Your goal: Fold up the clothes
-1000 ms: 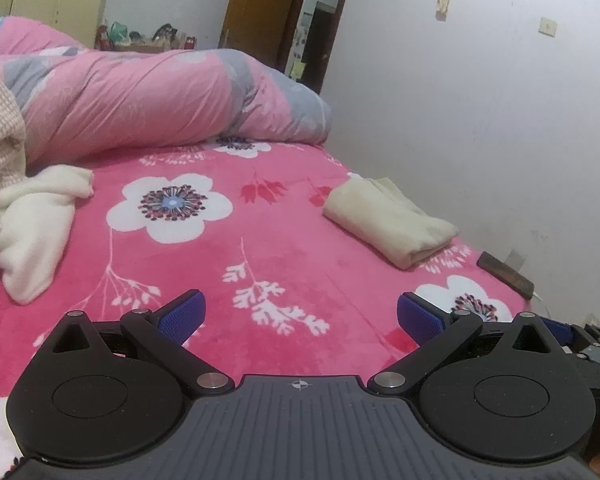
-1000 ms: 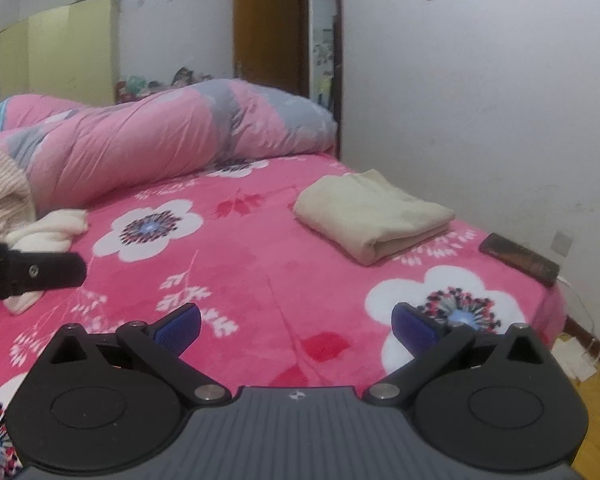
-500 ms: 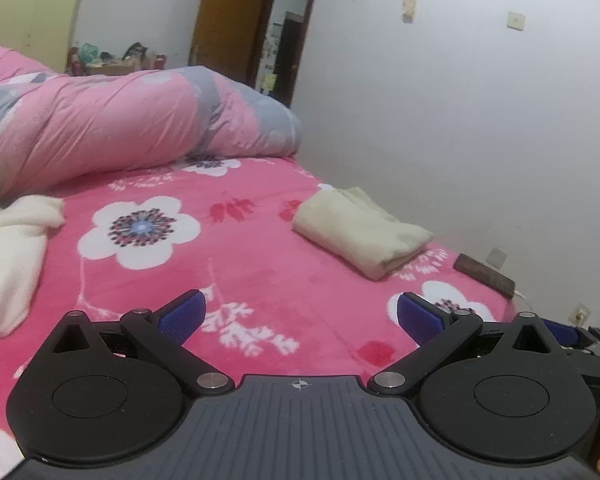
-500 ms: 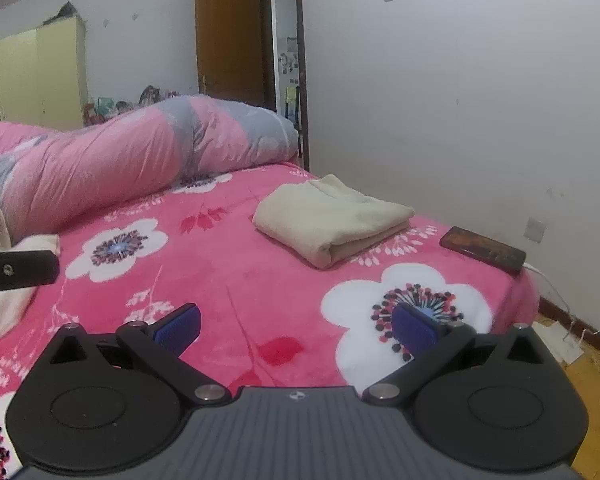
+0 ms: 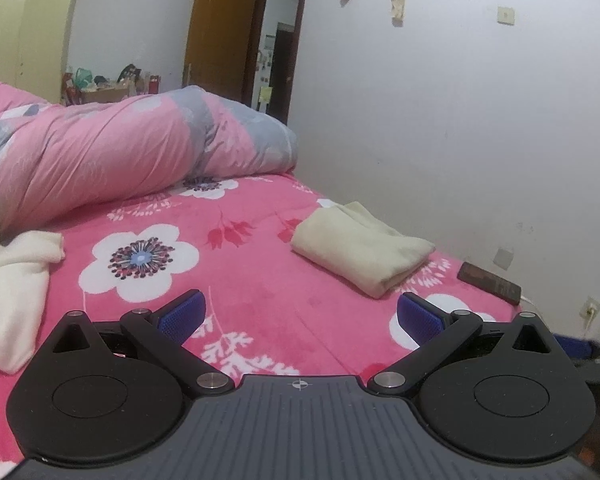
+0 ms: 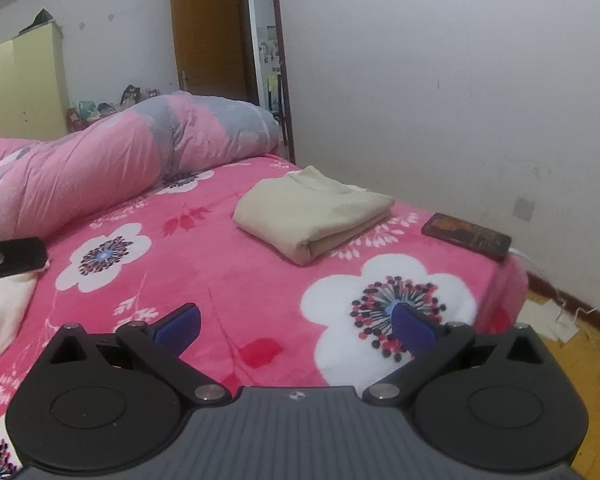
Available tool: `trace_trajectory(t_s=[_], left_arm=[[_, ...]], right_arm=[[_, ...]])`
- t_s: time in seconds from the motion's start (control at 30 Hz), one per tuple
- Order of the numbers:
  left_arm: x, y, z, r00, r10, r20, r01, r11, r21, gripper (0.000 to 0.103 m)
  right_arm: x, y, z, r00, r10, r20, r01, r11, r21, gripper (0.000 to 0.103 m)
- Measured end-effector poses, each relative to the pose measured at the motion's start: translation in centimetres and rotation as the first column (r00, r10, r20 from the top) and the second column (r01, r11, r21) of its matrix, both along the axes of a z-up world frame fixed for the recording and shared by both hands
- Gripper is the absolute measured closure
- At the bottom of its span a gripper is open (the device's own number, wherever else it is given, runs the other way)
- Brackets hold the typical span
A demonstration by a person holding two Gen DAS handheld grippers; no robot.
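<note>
Lying folded on pink floral fleece bedspread (image 6: 260, 280): cream knit garment (image 6: 312, 212); dark phone (image 6: 466, 236) beside. Left gripper (image 5: 300, 316), right gripper (image 6: 296, 326): jaws wide apart, empty.

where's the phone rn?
The phone lies flat at the bed's wall-side edge, right of centre in both wrist views, just right of the folded cream garment and apart from it. Neither gripper is near it.

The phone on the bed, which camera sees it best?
The right wrist view: the phone lies close, its whole top showing. In the left wrist view it is a small, dark, blurry sliver at the bed's edge.
</note>
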State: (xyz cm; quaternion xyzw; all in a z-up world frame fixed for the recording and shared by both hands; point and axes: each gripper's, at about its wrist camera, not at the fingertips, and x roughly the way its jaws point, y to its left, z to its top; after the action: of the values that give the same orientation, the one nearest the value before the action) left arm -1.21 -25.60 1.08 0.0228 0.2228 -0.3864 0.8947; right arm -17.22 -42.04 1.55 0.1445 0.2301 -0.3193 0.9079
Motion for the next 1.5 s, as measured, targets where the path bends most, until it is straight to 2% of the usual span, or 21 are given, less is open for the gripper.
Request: trace_trajectory(t_s=[0.23, 0.47, 0.8, 1.23, 1.5], left_arm=[[0.0, -0.4, -1.2, 0.999, 0.011, -0.039, -0.01, 1.0, 0.028, 0.0], [-0.2, -0.2, -1.2, 0.999, 0.043, -0.03, -0.043, 0.999, 0.015, 0.0], [0.0, -0.6, -1.2, 0.998, 0.055, -0.037, -0.054, 0.998, 0.027, 0.0], [-0.4, -1.4, -1.3, 0.998, 0.027, -0.061, -0.024, 0.999, 0.042, 0.0], [0.0, -1.6, -1.2, 0.996, 0.054, -0.068, -0.05, 0.997, 0.052, 0.0]], right_arm=[[-0.4, 0.1, -0.4, 0.999, -0.044, -0.01, 0.044, 0.999, -0.013, 0.0], [-0.3, 0.3, -0.4, 0.997, -0.078, -0.013, 0.077, 0.996, -0.045, 0.0], [0.5, 0.4, -0.2, 0.997, -0.082, -0.016, 0.08, 0.994, -0.068, 0.0], [1.0, 0.1, -0.3, 0.996, -0.086, -0.03, 0.084, 0.994, -0.067, 0.0], [1.1, 0.0, -0.2, 0.994, -0.102, -0.046, 0.098, 0.99, -0.097, 0.0]])
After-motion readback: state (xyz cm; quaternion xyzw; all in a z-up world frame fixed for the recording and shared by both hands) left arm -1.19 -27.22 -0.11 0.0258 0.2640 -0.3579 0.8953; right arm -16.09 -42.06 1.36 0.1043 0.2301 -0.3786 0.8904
